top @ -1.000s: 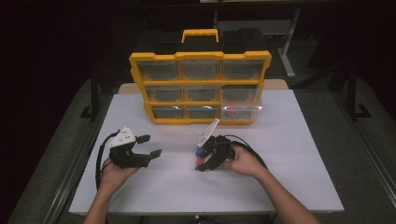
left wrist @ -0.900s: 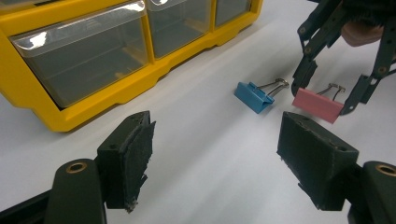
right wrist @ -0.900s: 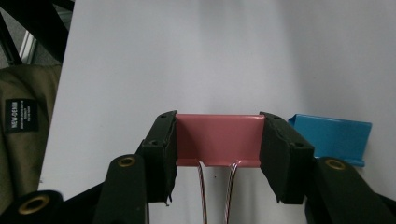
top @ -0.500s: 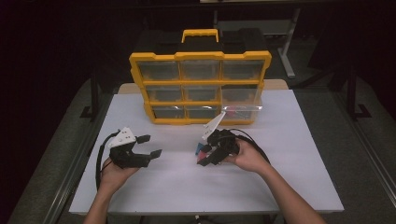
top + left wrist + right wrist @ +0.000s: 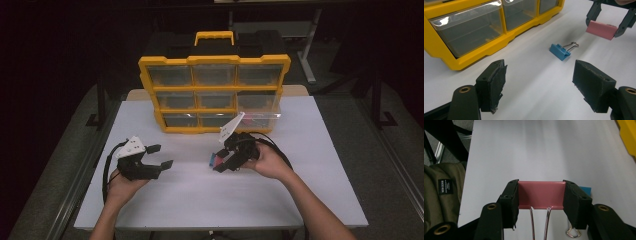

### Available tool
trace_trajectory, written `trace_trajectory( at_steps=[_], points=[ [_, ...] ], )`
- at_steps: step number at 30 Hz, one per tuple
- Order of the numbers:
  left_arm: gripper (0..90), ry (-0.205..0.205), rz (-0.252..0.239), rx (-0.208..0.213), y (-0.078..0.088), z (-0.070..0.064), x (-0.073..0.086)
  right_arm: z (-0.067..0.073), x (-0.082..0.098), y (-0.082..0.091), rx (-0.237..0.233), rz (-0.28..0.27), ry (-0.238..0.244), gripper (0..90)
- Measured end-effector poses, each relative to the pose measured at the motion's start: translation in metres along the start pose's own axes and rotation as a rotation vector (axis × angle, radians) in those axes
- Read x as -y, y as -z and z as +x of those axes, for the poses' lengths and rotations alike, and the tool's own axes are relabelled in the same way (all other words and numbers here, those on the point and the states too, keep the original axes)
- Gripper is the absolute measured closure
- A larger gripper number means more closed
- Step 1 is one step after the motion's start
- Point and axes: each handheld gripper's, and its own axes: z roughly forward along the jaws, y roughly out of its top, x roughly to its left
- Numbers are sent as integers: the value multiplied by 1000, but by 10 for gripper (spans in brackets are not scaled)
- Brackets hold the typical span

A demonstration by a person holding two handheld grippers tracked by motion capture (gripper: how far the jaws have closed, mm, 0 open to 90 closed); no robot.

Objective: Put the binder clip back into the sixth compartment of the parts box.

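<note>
My right gripper (image 5: 220, 162) is shut on a pink binder clip (image 5: 540, 193), holding it by its two ends a little above the white table, wire handles toward the camera. From the left gripper view the pink binder clip (image 5: 601, 30) hangs between the right gripper's (image 5: 602, 25) jaws. A blue binder clip (image 5: 560, 51) lies on the table just below it, and the blue binder clip (image 5: 585, 189) peeks out behind the right jaw. My left gripper (image 5: 160, 156) rests to the left, open with nothing between its pads (image 5: 496, 82).
A yellow organizer (image 5: 215, 90) with clear drawers stands upright at the back of the white table (image 5: 300, 190); its lower right drawer (image 5: 260, 117) sticks out slightly. An olive cloth (image 5: 441, 195) hangs past the table's edge in the right gripper view.
My right gripper has risen from the table with the pink clip and drifted slightly toward the organizer. The left gripper has stayed where it was.
</note>
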Motion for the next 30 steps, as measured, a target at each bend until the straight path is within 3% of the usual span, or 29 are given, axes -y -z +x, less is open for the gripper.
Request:
trace_trajectory(
  at_steps=[4,9,12,16,20,30],
  points=[
    [262,6,0,1,0,-1,0,0,-3,7,3,-10,3,486],
    [262,-16,10,-2,1,1,-1,0,-10,18,5,-31,10,486],
    [262,-2,5,-1,0,0,0,1,-12,23,7,-29,-3,486],
    [262,-10,4,-1,0,0,-1,0,-16,29,14,-45,22,486],
    [262,-2,0,-1,0,0,0,1,-20,35,11,-29,13,486],
    [262,-2,-4,-2,0,0,0,-2,-31,50,33,-42,46,486]
  ],
)
